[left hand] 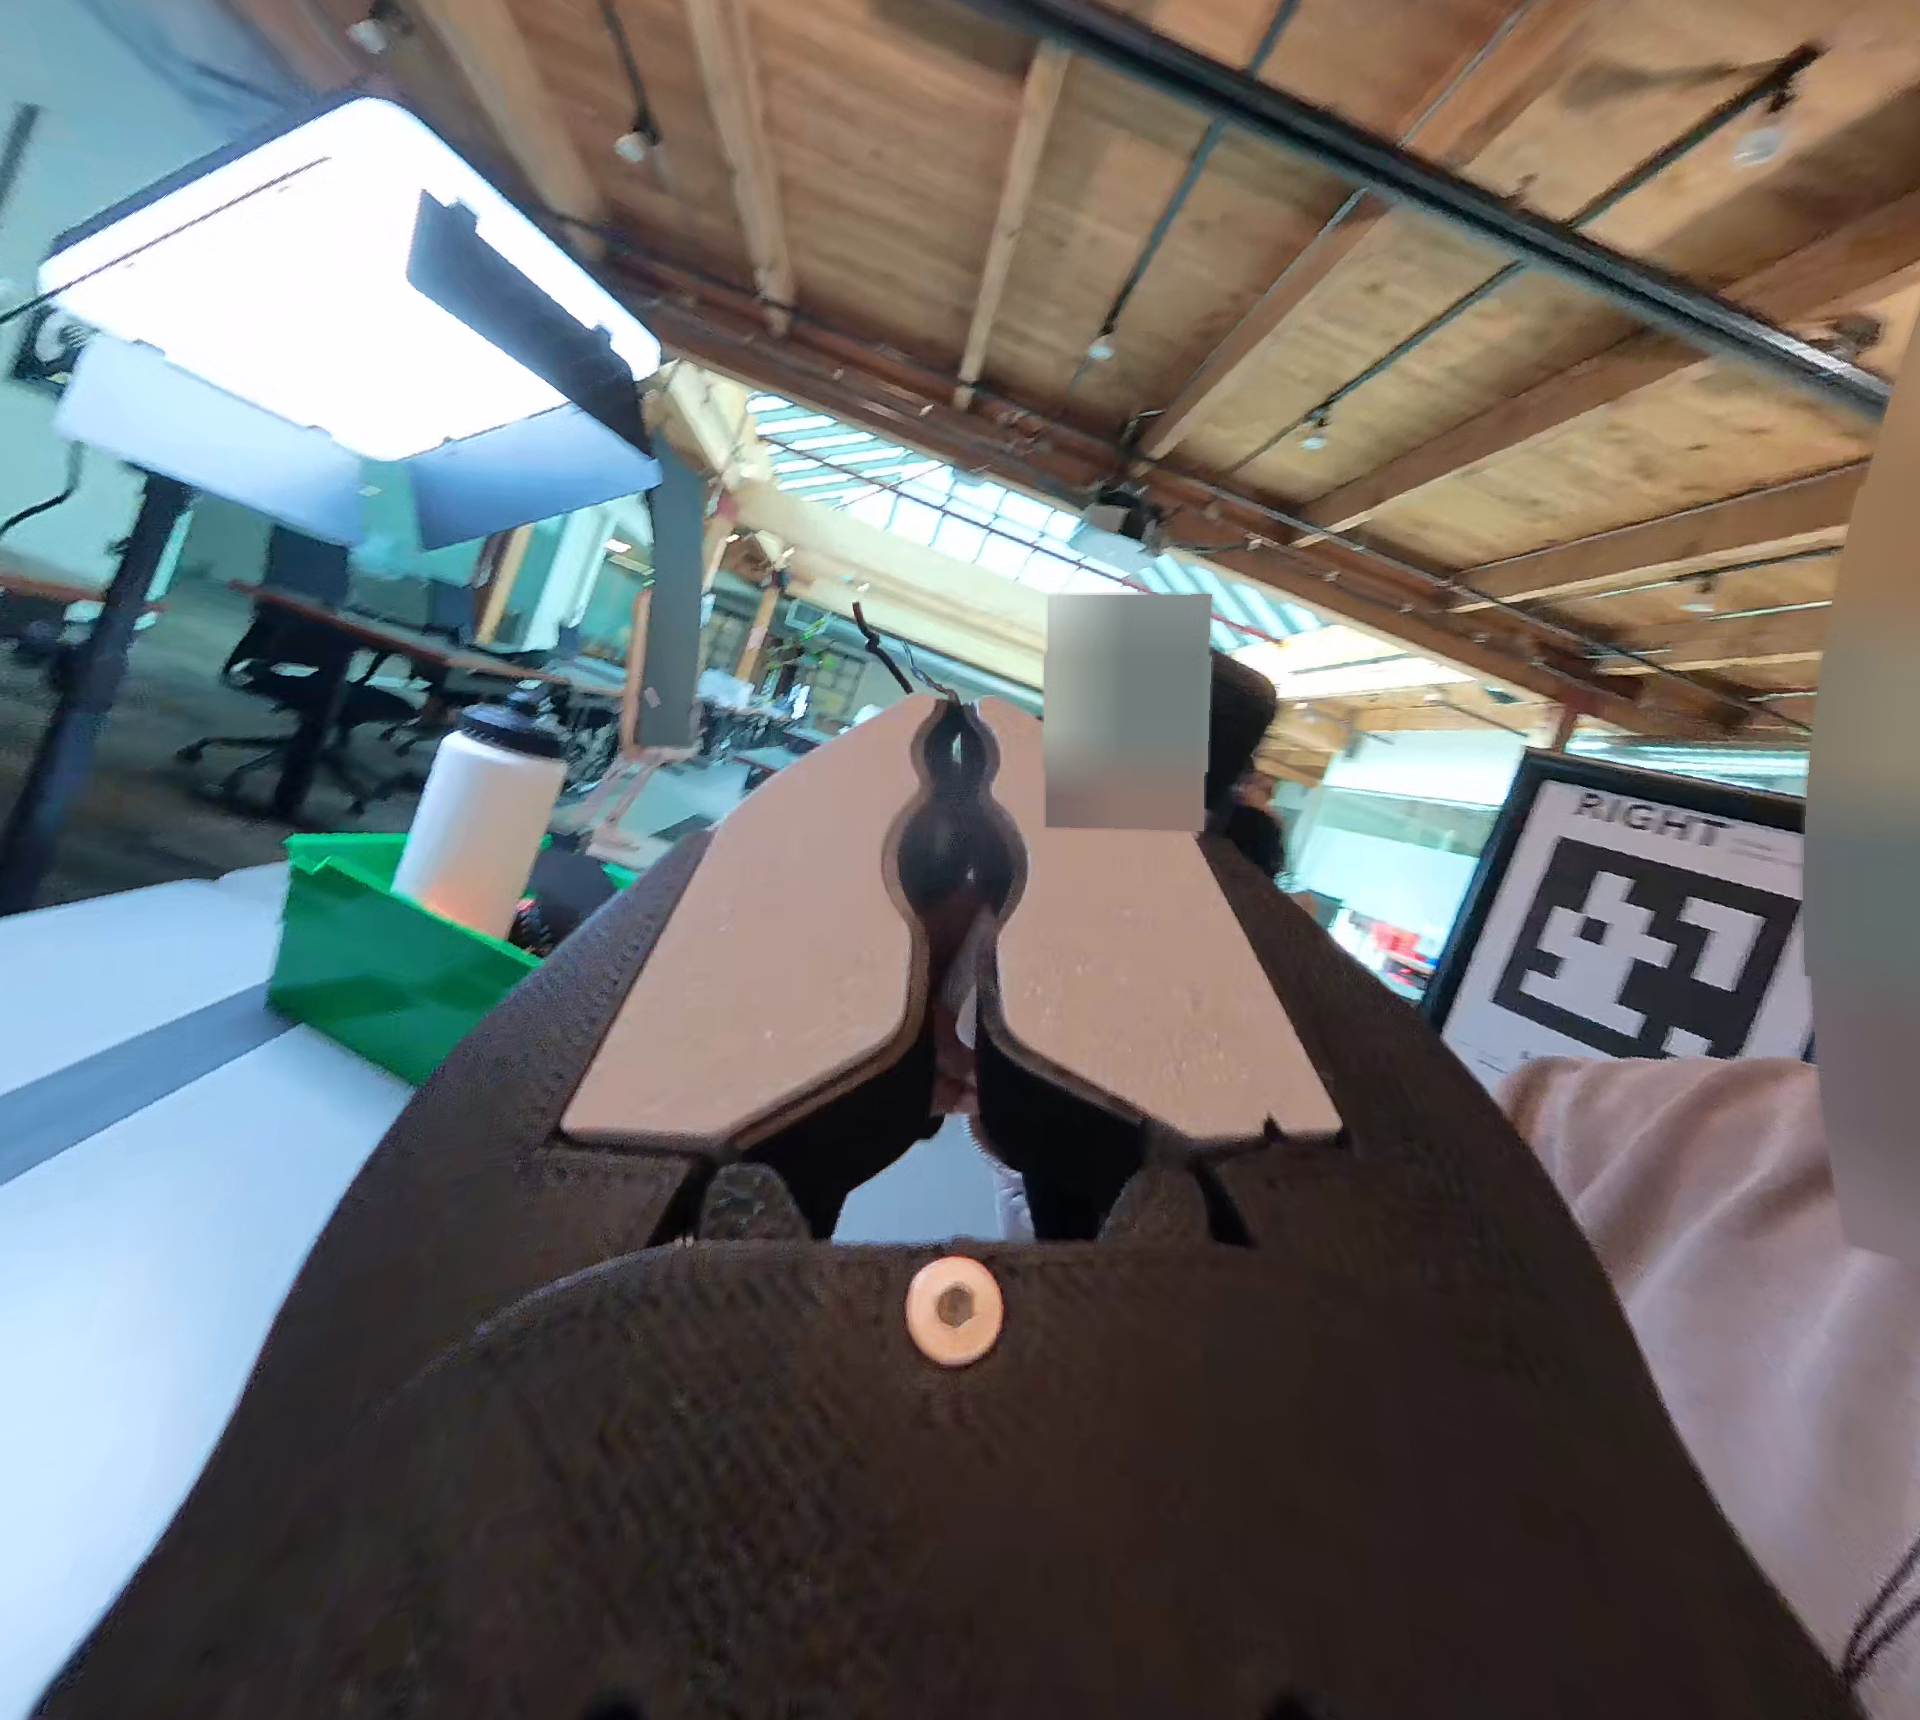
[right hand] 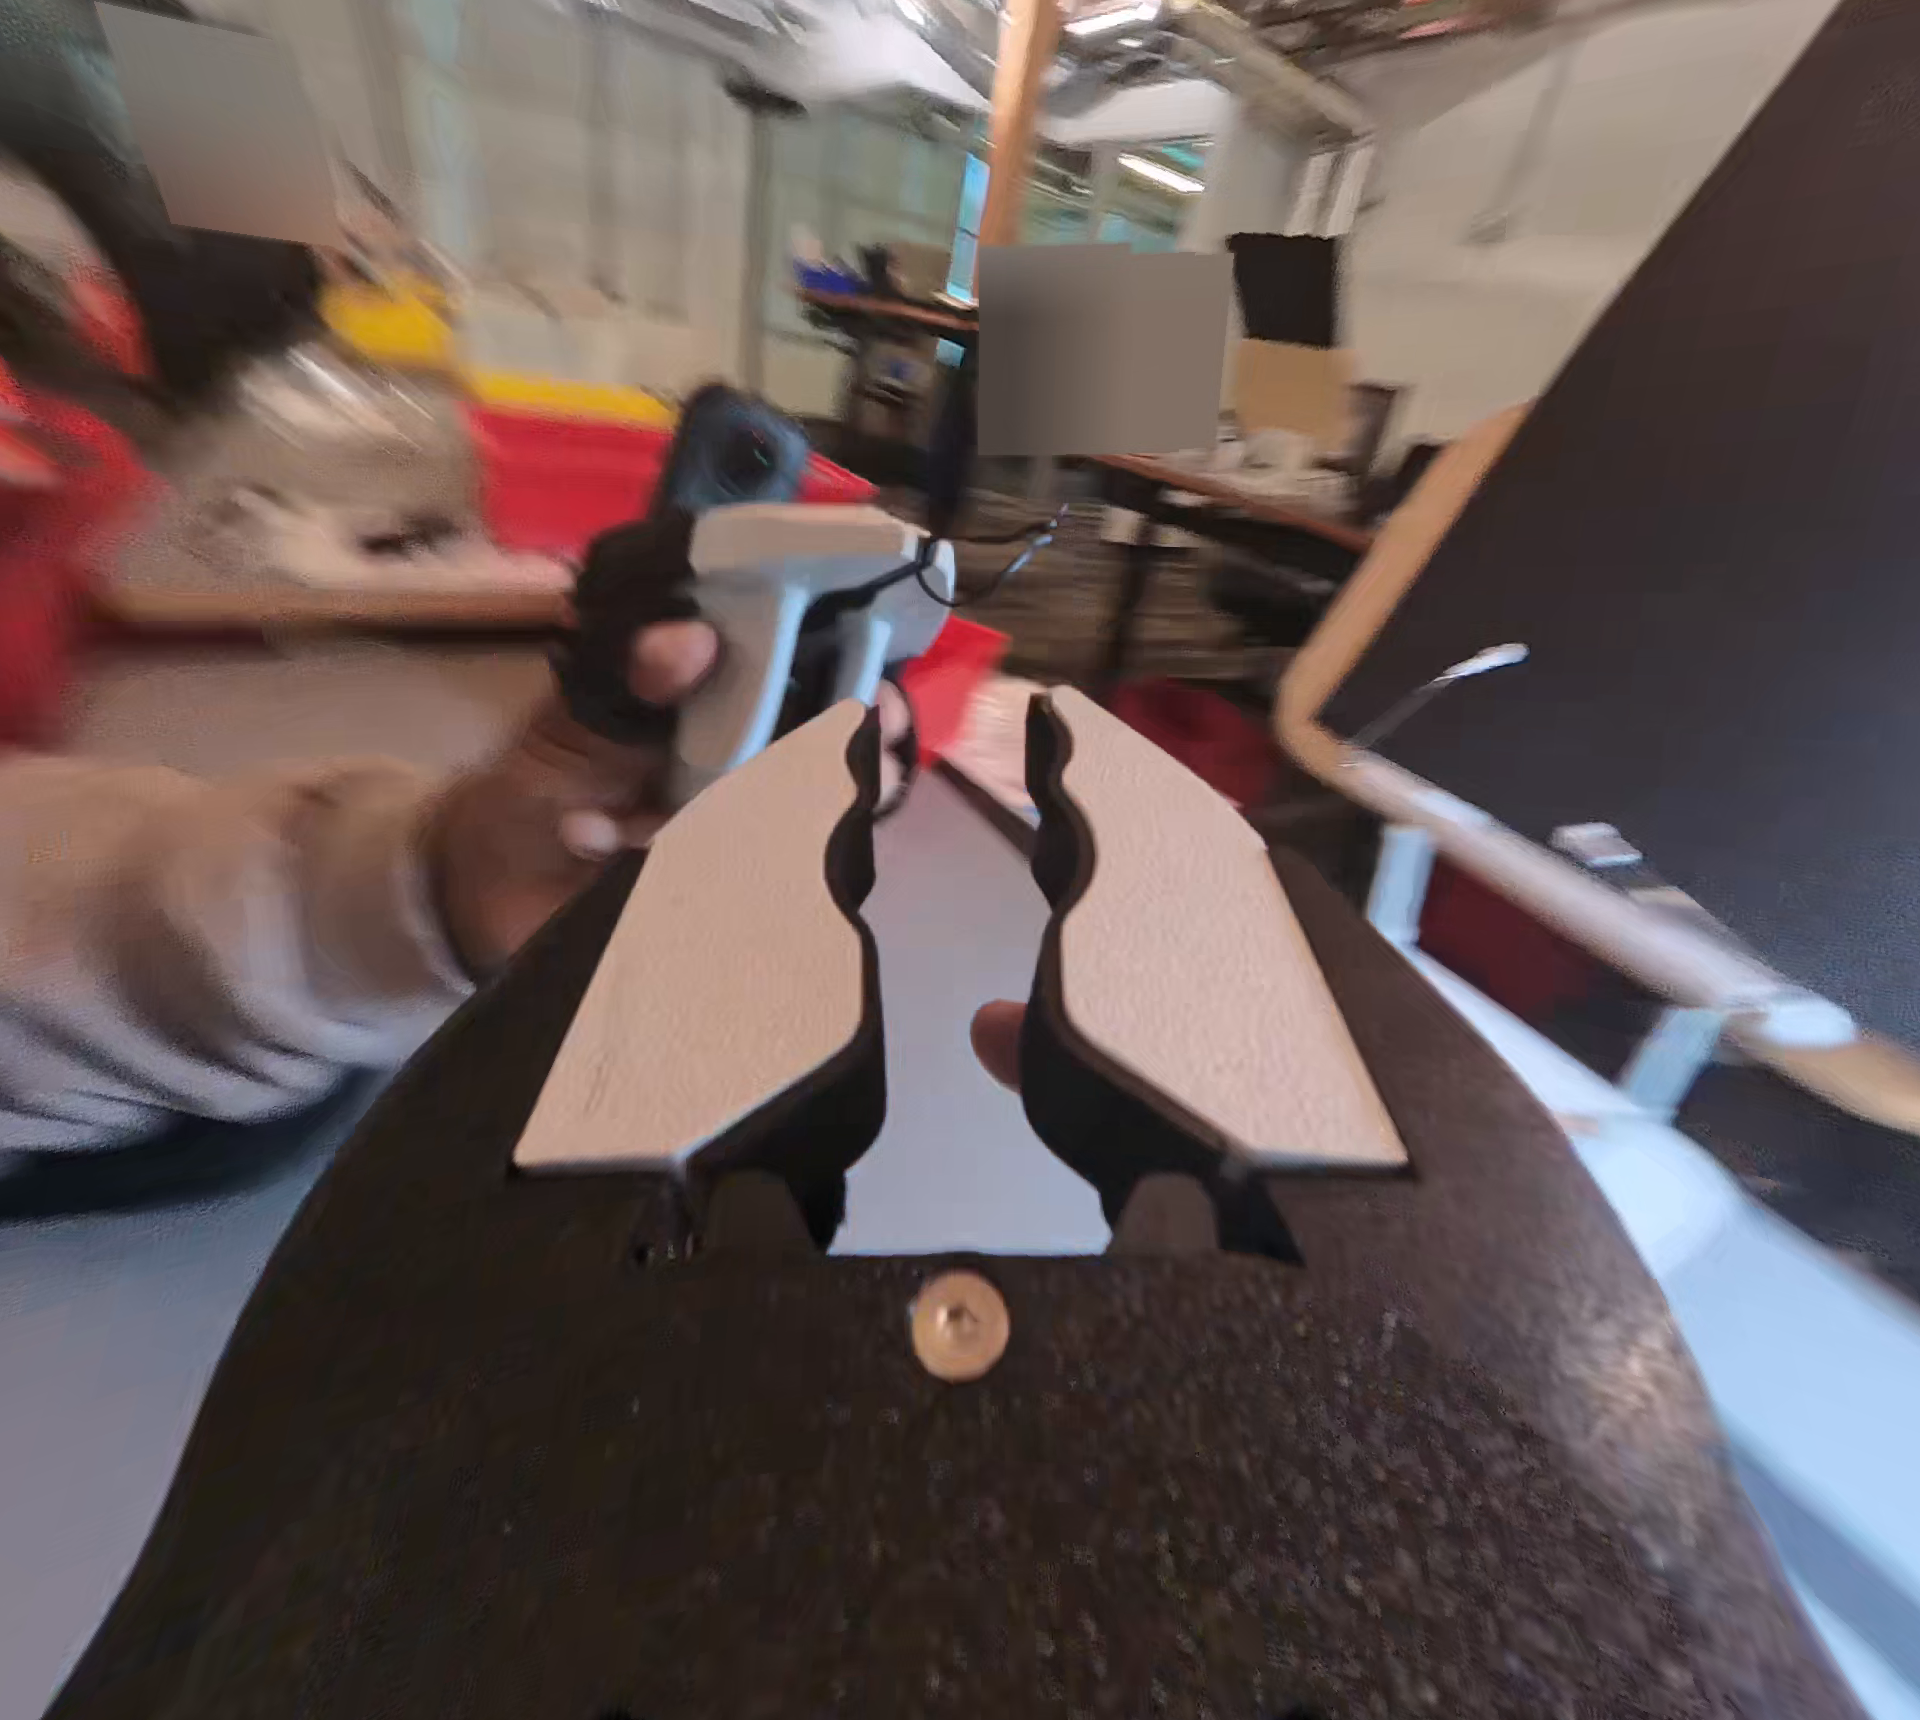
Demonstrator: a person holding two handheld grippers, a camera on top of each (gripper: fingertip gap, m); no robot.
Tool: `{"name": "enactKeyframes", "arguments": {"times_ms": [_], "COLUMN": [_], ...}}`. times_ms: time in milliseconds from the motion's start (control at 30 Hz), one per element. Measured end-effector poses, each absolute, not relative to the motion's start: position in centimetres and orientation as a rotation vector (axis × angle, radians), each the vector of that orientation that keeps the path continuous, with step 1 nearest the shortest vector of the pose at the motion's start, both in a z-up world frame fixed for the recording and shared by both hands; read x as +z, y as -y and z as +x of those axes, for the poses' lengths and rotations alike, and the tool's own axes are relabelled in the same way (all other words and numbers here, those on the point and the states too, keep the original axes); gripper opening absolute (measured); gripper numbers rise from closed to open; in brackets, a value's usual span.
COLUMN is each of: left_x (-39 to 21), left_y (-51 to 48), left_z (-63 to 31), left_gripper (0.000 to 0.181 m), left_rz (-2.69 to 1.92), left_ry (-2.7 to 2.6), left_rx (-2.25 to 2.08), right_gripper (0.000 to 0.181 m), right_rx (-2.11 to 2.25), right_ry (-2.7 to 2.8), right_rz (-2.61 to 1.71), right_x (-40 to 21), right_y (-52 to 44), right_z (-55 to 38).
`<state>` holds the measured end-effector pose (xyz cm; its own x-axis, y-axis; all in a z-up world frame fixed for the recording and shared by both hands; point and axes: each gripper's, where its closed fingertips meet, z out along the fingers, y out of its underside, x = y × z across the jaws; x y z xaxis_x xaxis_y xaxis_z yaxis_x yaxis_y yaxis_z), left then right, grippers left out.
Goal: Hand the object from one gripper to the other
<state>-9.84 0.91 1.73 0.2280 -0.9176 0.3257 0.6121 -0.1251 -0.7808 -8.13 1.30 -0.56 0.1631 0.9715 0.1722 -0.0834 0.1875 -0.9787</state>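
My left gripper (left hand: 951, 716) points up and forward and is shut on a thin dark wire (left hand: 883, 647). The wire's frayed end sticks out past the fingertips. In the right wrist view the left gripper (right hand: 930, 574) shows farther off, held by a hand in a black fingerless glove, with the wire (right hand: 1023, 564) poking out to its right. My right gripper (right hand: 951, 714) is open and empty. It sits just below and in front of the left gripper, apart from the wire. The right wrist view is blurred by motion.
A green bin (left hand: 384, 953) with a white bottle (left hand: 478, 829) stands on the white table (left hand: 125, 1151) at the left, under a lit lamp panel (left hand: 332, 288). A framed black-and-white marker card (left hand: 1642, 922) stands at the right. A dark wood-edged board (right hand: 1662, 475) rises at the right, and red bins (right hand: 582, 475) stand behind.
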Motion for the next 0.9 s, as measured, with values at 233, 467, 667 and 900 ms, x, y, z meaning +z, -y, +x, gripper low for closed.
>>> {"name": "enactKeyframes", "arguments": {"times_ms": [233, 467, 667, 900], "left_x": [2.1, 0.8, 0.4, -0.3], "left_y": [1.5, -0.2, -2.4, -2.5], "left_z": [-8.3, -7.8, -9.1, -7.3], "left_gripper": [0.001, 0.001, 0.009, 0.014], "left_rz": [-0.884, -0.988, -1.134, -1.253], "left_ry": [-0.503, -0.455, -0.351, -0.361], "left_rx": [-1.442, -1.396, -1.216, -1.066], "right_gripper": [0.022, 0.000, 0.001, 0.000], "right_rx": [1.744, 1.598, 0.711, -0.165], "right_ry": [1.002, 0.959, 1.051, 1.093], "right_rz": [-1.147, -1.194, -1.111, -0.877], "right_x": [0.6, 0.0, -0.7, -1.0], "right_y": [1.4, -0.1, -3.9, -5.7], "right_z": [-8.2, -8.4, -7.2, -6.4]}}
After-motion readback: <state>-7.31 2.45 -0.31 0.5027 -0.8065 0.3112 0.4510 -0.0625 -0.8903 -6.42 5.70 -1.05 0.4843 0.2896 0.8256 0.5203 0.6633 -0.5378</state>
